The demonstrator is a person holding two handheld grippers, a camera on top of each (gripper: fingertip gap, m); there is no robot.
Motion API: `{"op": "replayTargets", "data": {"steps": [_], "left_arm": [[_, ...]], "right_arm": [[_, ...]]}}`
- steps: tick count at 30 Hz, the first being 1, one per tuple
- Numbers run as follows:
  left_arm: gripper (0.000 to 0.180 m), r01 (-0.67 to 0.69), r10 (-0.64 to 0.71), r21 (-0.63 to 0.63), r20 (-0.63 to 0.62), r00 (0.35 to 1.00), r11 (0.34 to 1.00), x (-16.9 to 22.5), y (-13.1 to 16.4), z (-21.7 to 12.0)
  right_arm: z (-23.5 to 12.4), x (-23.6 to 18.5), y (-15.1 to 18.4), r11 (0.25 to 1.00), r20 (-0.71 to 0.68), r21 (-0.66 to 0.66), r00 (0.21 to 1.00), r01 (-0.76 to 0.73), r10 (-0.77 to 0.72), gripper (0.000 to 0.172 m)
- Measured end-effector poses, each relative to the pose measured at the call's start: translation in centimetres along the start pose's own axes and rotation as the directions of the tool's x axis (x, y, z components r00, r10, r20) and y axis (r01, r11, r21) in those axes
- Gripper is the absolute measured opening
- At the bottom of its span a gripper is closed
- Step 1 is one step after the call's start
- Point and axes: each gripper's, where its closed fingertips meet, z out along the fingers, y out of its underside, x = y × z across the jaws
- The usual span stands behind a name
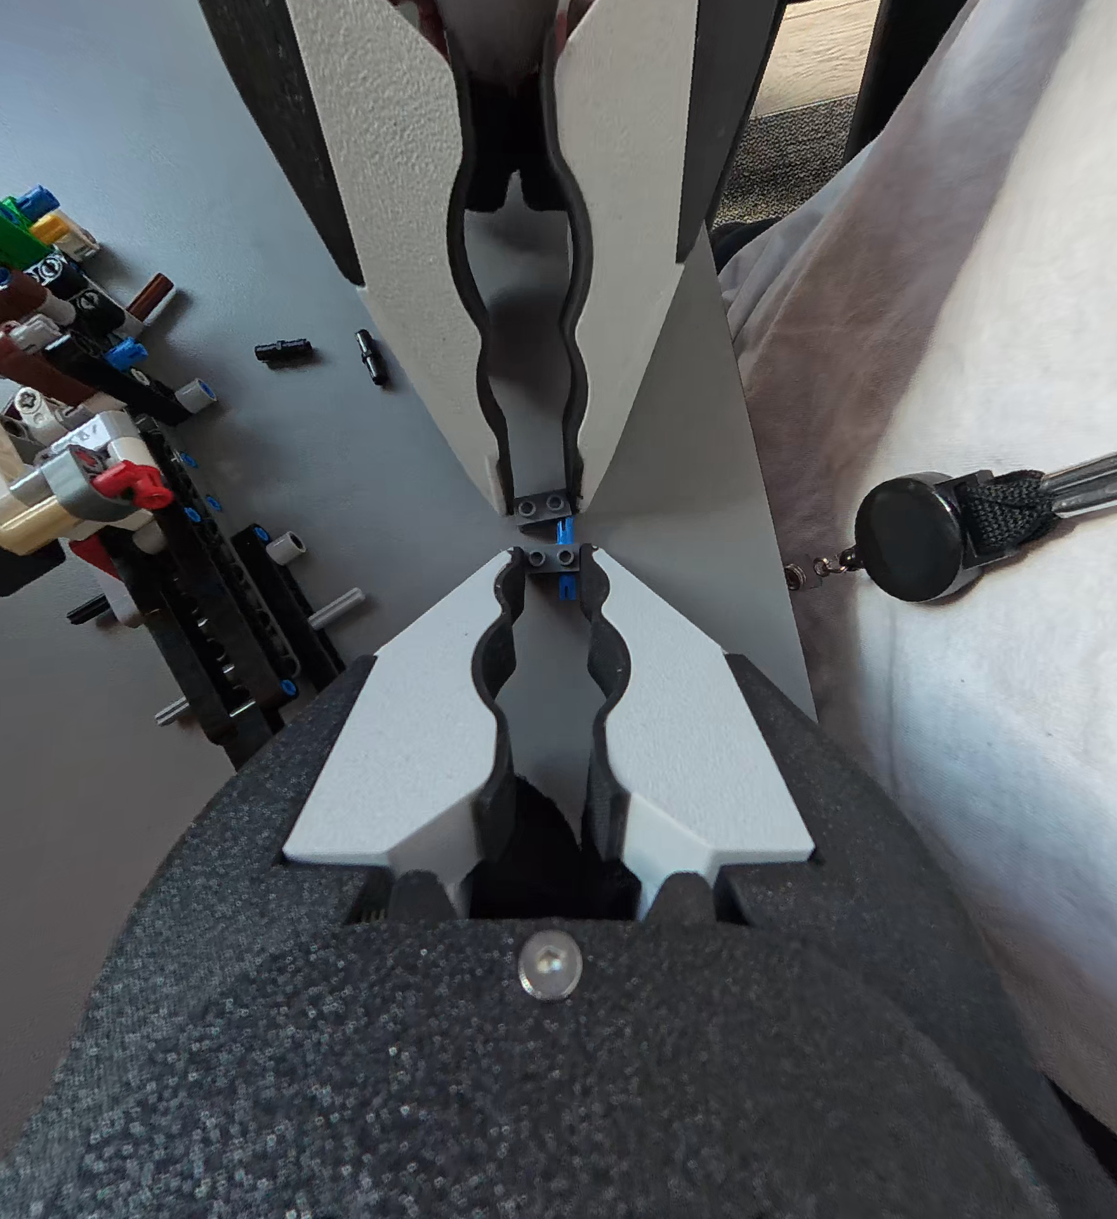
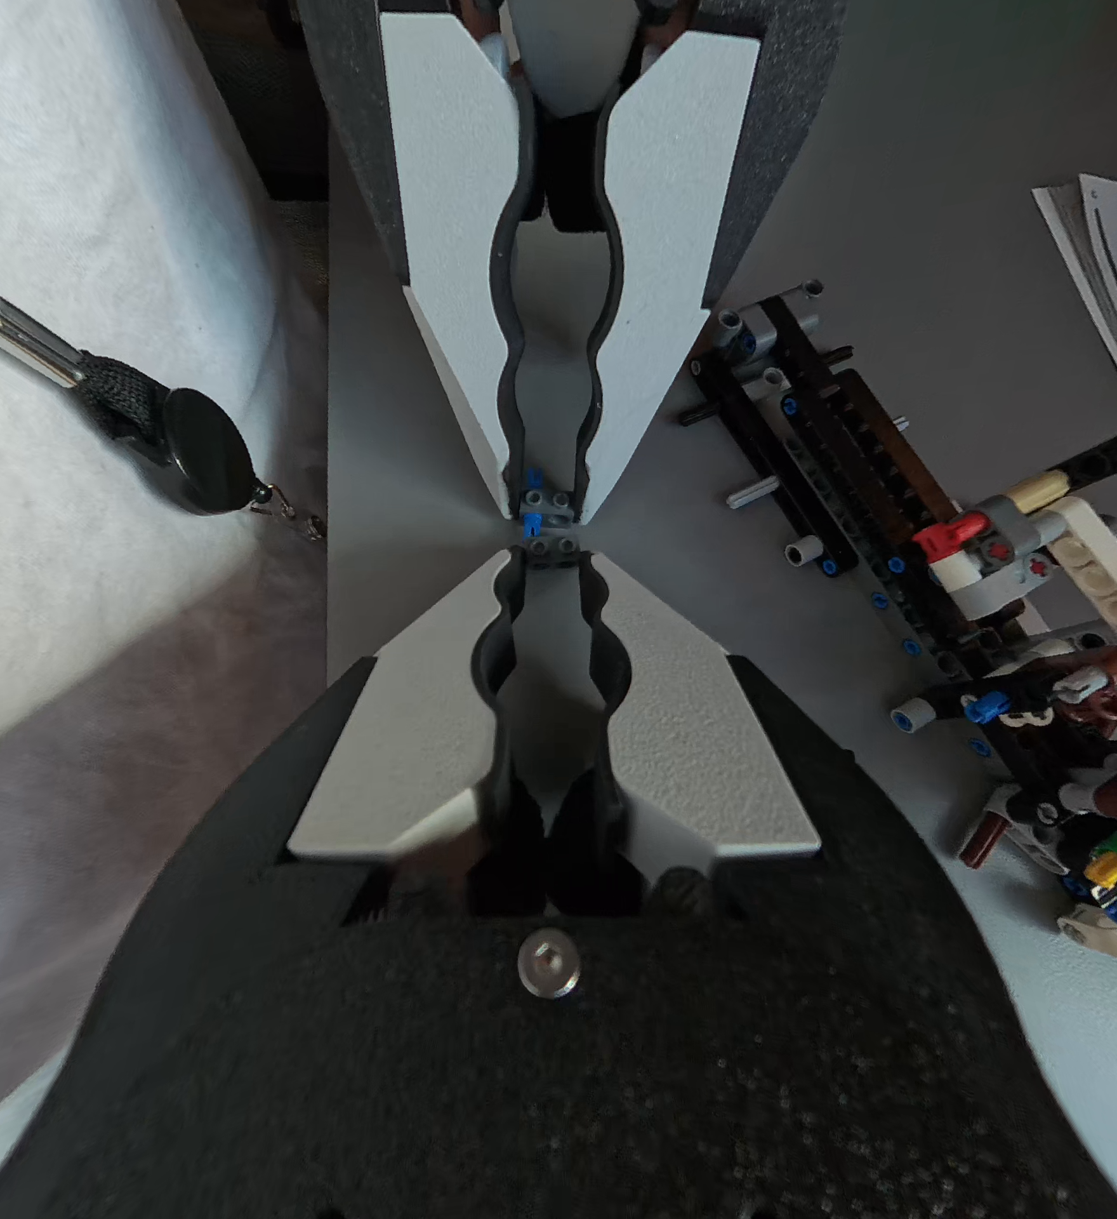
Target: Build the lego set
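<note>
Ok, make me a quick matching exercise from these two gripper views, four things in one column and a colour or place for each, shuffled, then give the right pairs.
Things:
1. peg
2. brick in the left gripper
3. badge reel
4. loose black connectors

Colour or place:
A. round and black, lying on white cloth
B. blue, bridging the two held bricks
C. dark grey, two studs, clamped between the near fingertips
D. lying alone on the grey table, beside the brick model

Pairs: 1-B, 2-C, 3-A, 4-D
</note>
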Motion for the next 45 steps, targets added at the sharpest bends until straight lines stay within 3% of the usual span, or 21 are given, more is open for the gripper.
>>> {"op": "replayTargets", "data": {"steps": [13, 23, 30, 33, 36, 39, 43, 45], "left_arm": [[0.014, 0.049, -0.049, 0.028, -0.003, 0.999, 0.998, 0.0, -0.1, 0.1], [0.014, 0.035, -0.035, 0.003, 0.001, 0.999, 0.999, 0.3, -0.3, 0.2], [0.014, 0.050, -0.050, 0.036, 0.006, 0.999, 0.998, 0.2, -0.4, 0.3], [0.014, 0.042, -0.043, 0.070, 0.019, 0.999, 0.997, -0.1, -0.8, -0.1], [0.014, -0.015, 0.001, 0.211, 0.066, 0.998, 0.977, -0.8, -3.3, -2.3], [0.014, -0.097, 0.071, 0.348, 0.089, 0.994, 0.932, -1.2, -6.1, -5.3], [0.014, -0.138, 0.135, 0.450, 0.040, 0.990, 0.883, -1.7, -8.3, -7.8], [0.014, -0.172, 0.174, 0.464, 0.039, 0.984, 0.869, -2.0, -9.0, -8.4]], "right_arm": [[-0.1, -0.2, 0.1, 0.991, -0.091, -0.006, 0.987, -0.134, 0.133, 0.014], [0.3, -0.5, -0.2, 0.988, -0.140, -0.091, 0.984, -0.123, 0.109, 0.014], [0.2, -0.4, -0.1, 0.982, -0.074, -0.031, 0.980, -0.185, 0.182, 0.015], [-0.9, 0.4, -0.6, 0.971, -0.064, 0.053, 0.969, -0.235, 0.238, 0.025], [-3.6, 1.3, -1.9, 0.903, 0.051, 0.199, 0.925, -0.380, 0.377, 0.029], [-6.4, 1.0, -5.2, 0.731, 0.354, 0.365, 0.813, -0.576, 0.463, 0.035], [-8.6, 1.0, -7.9, 0.530, 0.668, 0.393, 0.630, -0.751, 0.397, 0.038], [-9.3, 1.2, -8.7, 0.477, 0.752, 0.376, 0.562, -0.795, 0.345, 0.034]]}}
